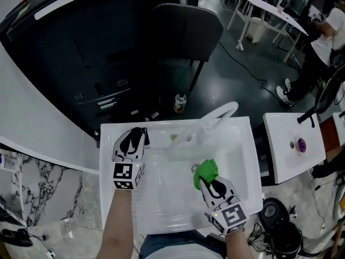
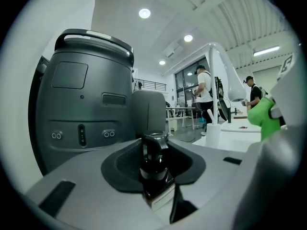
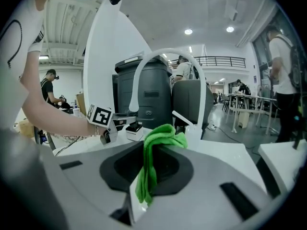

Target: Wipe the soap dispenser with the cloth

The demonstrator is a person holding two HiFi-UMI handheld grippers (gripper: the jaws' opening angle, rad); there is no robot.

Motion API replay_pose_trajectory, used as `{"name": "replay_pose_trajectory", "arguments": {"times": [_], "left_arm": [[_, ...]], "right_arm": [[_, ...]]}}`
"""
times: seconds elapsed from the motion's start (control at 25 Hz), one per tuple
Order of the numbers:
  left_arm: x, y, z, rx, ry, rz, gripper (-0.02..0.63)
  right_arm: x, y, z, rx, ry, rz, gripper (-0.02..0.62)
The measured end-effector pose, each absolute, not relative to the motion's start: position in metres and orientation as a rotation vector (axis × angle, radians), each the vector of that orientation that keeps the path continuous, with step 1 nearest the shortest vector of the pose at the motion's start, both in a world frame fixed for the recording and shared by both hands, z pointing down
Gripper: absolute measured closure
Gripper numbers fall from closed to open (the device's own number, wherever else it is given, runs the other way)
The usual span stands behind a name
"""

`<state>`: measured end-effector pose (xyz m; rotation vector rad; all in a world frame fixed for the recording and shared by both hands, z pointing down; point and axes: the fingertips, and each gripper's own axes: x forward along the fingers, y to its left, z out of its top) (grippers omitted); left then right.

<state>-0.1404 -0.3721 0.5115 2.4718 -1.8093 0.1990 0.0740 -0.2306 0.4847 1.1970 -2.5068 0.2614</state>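
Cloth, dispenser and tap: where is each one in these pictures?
cloth (image 1: 206, 170): head view, on its bunched green top.
dispenser (image 2: 156, 183): left gripper view, on its dark body.
tap (image 1: 221, 111): head view, on its white arch.

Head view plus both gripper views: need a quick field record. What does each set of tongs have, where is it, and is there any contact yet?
left tongs: shut on the soap dispenser, at the far left corner of the sink
soap dispenser: dark pump bottle, upright between the jaws
right tongs: shut on the cloth, over the sink
cloth: green, bunched, hanging from the jaws
contact: cloth and soap dispenser apart
faucet: white, arched, at the sink's far edge
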Motion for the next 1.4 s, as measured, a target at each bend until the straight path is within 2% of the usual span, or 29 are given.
{"name": "replay_pose_trajectory", "arguments": {"times": [0.12, 0.6, 1.04, 1.4], "left_arm": [[-0.139, -0.372, 0.512, 2.508, -1.789, 0.188, 0.506], [-0.138, -0.368, 0.511, 2.534, -1.716, 0.24, 0.511], [-0.151, -0.323, 0.459, 2.456, -1.654, 0.138, 0.511], [-0.155, -0.288, 0.455, 2.248, -1.48, 0.093, 0.511]], "right_arm": [[0.072, -0.23, 0.486, 1.203, -2.501, 0.255, 0.546], [0.065, -0.224, 0.484, 1.208, -2.494, 0.221, 0.546], [0.05, -0.213, 0.44, 1.267, -2.559, 0.138, 0.546], [0.03, -0.185, 0.426, 1.317, -2.579, 0.107, 0.546]]}}
